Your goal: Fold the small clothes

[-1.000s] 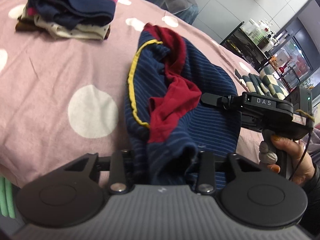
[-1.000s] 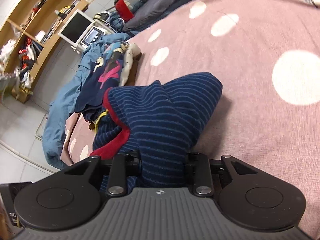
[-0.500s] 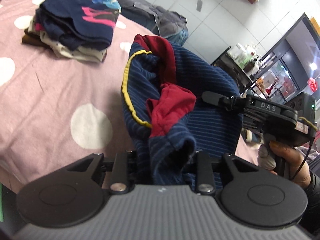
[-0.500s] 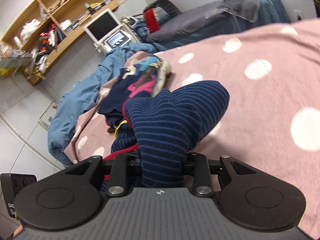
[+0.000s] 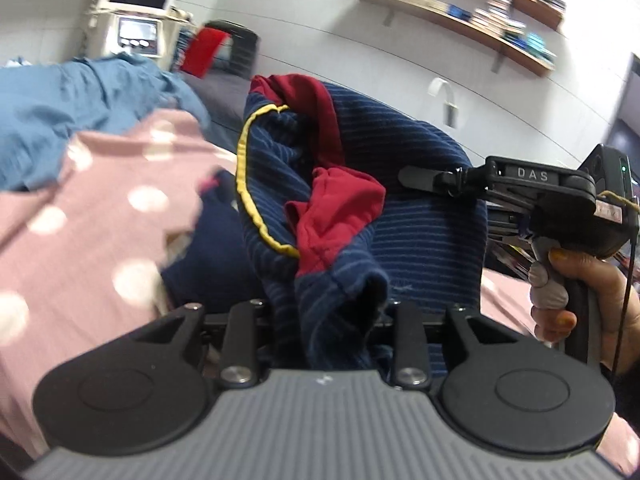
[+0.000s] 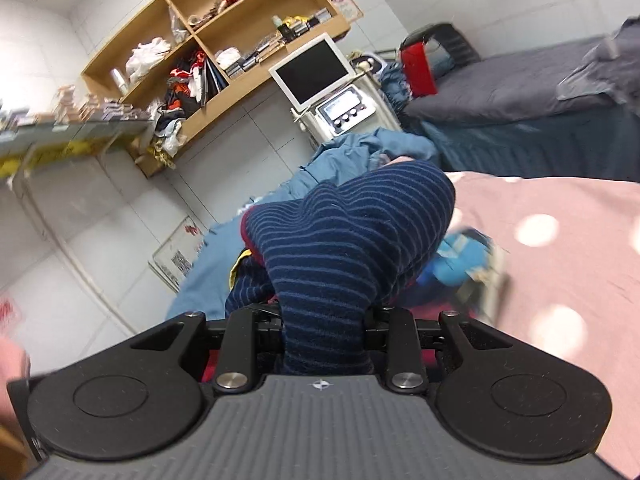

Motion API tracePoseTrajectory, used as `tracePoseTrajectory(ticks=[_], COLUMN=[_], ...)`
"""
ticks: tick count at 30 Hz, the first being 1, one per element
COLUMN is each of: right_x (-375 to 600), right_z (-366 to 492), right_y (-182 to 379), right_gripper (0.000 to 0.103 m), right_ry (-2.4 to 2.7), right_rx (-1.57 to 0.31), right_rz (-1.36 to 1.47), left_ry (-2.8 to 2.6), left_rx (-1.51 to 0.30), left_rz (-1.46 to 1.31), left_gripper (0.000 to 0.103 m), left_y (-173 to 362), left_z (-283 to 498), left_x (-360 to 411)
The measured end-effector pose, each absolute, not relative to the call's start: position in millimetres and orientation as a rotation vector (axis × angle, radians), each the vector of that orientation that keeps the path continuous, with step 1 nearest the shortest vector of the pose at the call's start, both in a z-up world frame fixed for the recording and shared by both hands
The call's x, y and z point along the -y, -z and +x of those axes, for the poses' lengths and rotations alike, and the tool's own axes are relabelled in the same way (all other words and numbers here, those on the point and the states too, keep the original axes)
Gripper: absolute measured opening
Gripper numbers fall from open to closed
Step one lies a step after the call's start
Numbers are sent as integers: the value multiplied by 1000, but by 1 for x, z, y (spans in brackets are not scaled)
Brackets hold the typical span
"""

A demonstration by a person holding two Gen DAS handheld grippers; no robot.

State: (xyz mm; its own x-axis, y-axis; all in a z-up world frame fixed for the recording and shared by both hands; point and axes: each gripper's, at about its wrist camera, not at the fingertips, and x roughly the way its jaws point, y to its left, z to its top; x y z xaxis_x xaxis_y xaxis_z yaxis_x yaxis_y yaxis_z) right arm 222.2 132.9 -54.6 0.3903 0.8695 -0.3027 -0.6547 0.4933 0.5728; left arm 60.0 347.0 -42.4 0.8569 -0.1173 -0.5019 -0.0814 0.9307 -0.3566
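A small navy striped garment [image 5: 420, 236] with dark red panels and a yellow trim hangs in the air between both grippers. My left gripper [image 5: 332, 320] is shut on its near edge; the cloth hides the fingertips. My right gripper [image 5: 416, 178] shows in the left wrist view, shut on the garment's right side, held by a hand [image 5: 576, 300]. In the right wrist view the same garment [image 6: 352, 248] bulges over my right gripper [image 6: 324, 320], which is shut on it.
A pink bedspread with white dots [image 5: 80, 216] lies below. A pile of folded clothes [image 6: 464, 264] sits on it under the garment, blurred. A blue blanket [image 5: 80, 108], a grey bed [image 6: 520, 100], a screen on a cart [image 6: 316, 72] and wall shelves [image 6: 224, 40] stand beyond.
Both grippers have lifted the garment up off the bedspread and tilted upward, toward the clothes pile. The room walls and shelves now fill the upper views.
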Motion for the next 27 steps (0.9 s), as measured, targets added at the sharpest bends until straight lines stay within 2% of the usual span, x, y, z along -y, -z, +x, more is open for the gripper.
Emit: tracePoseTrajectory(ticks=[6, 13, 15, 16, 18, 19, 20, 22, 24, 27], right_x=[-182, -186, -187, -186, -182, -180, -179, -178, -175, -167], right_z=[281, 304, 310, 311, 309, 307, 305, 301, 294, 283], right_y=[77, 112, 119, 122, 126, 127, 126, 120, 111, 94], right_gripper=[49, 49, 52, 54, 72, 78, 89, 91, 93, 94], right_ry=[-983, -898, -875, -865, -848, -840, -830, -832, -834, -813], right_rx=[-675, -726, -751, -760, -772, -769, -762, -734, -709, -663], right_rz=[400, 323, 302, 298, 305, 302, 287, 242, 192, 126], left_ry=[-58, -34, -44, -46, -45, -46, -51, -76, -156, -220], left_rx=[-584, -661, -666, -667, -667, -669, -674, -675, -669, -627], left_rz=[-356, -402, -425, -429, -416, -400, -379, -337, -266, -168], left_gripper=[30, 34, 44, 44, 49, 51, 57, 67, 92, 94], left_y=[63, 113, 125, 131, 137, 137, 135, 129, 118, 96], left_z=[126, 168, 170, 171, 169, 169, 167, 161, 154, 133], left_x=[-390, -392, -395, -397, -397, -397, -395, -393, -389, -383])
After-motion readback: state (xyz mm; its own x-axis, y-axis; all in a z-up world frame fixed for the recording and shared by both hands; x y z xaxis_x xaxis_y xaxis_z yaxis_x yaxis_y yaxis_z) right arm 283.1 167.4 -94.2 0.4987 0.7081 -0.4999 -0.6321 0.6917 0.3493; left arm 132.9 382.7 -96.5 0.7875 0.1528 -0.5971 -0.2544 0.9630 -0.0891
